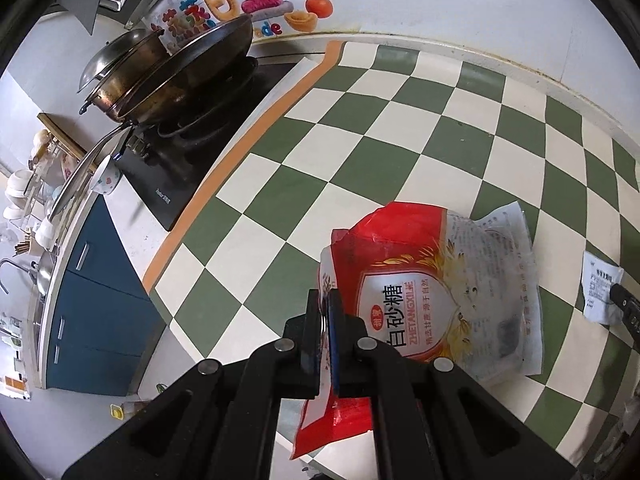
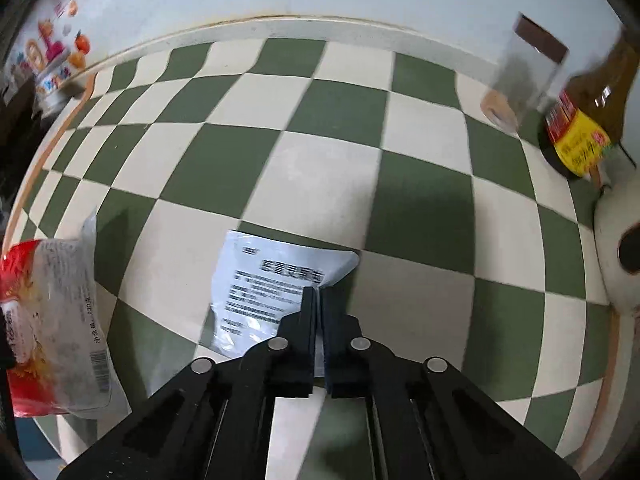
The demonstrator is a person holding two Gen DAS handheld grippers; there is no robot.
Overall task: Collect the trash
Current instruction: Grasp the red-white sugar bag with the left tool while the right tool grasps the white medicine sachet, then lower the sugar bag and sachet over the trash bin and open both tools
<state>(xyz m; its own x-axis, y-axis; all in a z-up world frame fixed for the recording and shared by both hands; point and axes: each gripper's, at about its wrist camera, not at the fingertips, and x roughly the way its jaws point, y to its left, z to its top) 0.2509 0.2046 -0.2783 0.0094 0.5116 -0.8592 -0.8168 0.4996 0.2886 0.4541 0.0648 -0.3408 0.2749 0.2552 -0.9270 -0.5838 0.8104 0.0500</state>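
The left tongs [image 1: 327, 300] are clenched on a corner of the red sugar bag [image 1: 432, 292], and the right tongs [image 2: 316, 294] pinch the edge of a white printed sachet [image 2: 276, 288]; both wrappers sit on the checkered counter [image 2: 340, 120] toward its near edge, gripped by an edge probably for lifting away. Farther off, a wok [image 1: 180, 80] sits on the stove at the counter's left end, a jar [image 2: 520, 80] and sauce bottle [image 2: 588, 120] by the far wall.

The mat [image 1: 360, 152] is a green and cream check with an orange border. On it, the sugar bag [image 1: 448, 292] is red and clear with gold wheat print and black lettering; right of it the packet [image 2: 276, 288] is white with black text. Left of the mat, the stove [image 1: 192, 152] is black and the cabinet [image 1: 96, 300] is blue. Both grippers [image 1: 325, 300] [image 2: 318, 296] are black.
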